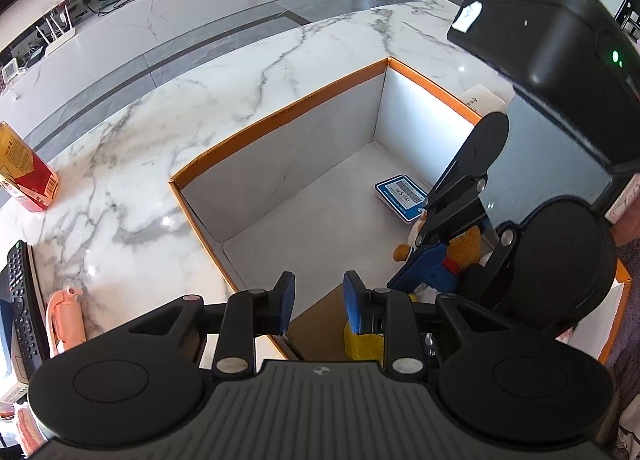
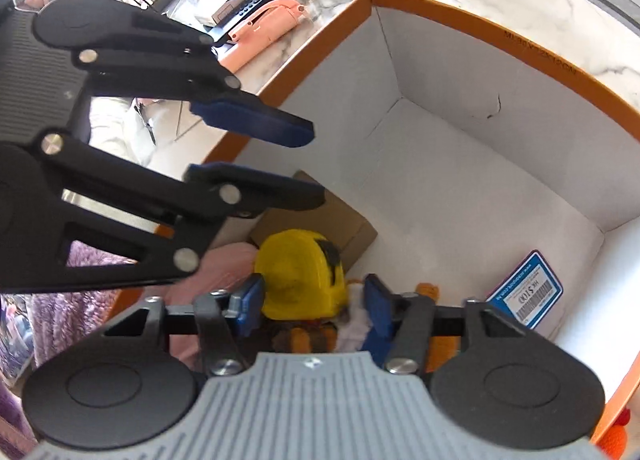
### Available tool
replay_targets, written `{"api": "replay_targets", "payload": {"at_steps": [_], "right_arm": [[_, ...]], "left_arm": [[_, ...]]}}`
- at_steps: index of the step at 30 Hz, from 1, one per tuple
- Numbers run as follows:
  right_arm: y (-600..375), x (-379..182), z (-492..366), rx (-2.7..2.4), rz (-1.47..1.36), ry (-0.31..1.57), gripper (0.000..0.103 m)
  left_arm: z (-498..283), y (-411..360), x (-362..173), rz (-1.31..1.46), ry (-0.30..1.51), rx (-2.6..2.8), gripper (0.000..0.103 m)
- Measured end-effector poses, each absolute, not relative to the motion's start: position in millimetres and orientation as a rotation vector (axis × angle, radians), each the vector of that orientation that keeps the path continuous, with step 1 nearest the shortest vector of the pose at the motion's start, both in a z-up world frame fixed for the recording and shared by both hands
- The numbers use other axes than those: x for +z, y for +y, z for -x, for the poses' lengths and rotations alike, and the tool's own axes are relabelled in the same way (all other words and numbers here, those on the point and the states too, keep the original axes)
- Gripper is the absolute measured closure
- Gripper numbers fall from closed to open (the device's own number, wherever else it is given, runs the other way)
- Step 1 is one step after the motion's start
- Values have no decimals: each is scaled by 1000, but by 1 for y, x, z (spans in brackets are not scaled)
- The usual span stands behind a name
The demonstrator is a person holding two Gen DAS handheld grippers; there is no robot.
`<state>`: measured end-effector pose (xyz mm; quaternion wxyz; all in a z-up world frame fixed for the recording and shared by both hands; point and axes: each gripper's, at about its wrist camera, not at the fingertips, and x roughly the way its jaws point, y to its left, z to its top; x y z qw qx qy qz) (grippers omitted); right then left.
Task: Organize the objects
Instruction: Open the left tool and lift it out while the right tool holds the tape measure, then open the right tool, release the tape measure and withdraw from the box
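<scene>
Orange-rimmed box (image 1: 280,116), white inside

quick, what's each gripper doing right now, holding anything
left gripper: jaws apart, nothing between them, above the edge of the orange-rimmed cardboard box.
right gripper: jaws on either side of the yellow toy, grip cannot be told.

Bright daylight fills both fisheye views, with glare spots on the white veined marble countertop (image 1: 168,164). Straight lines bow near the edges. The black gripper linkage (image 2: 132,72) left of the orange-rimmed white cardboard box (image 2: 500,26) looks softly blurred.
</scene>
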<state>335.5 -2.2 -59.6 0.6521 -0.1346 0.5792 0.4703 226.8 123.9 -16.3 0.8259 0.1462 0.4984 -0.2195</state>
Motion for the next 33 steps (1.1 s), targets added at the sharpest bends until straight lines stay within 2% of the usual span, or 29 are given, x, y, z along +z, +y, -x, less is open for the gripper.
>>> {"api": "replay_targets", "payload": {"at_steps": [3, 5, 11, 21, 33], "right_arm": [[-3, -52, -333, 1086, 329, 1288, 69], [-2, -45, -328, 1100, 374, 1259, 74], [7, -26, -305, 1168, 559, 1176, 82], [40, -27, -265, 1236, 871, 1080, 84], [27, -11, -272, 1181, 743, 1110, 82]], "left_arm": [[-227, 123, -16, -308, 1058, -466, 71], [-227, 124, -16, -305, 1056, -467, 71], [-225, 124, -16, -309, 1060, -473, 71], [-223, 126, -14, -304, 1055, -470, 72], [-211, 123, -4, -280, 1032, -491, 71]]}}
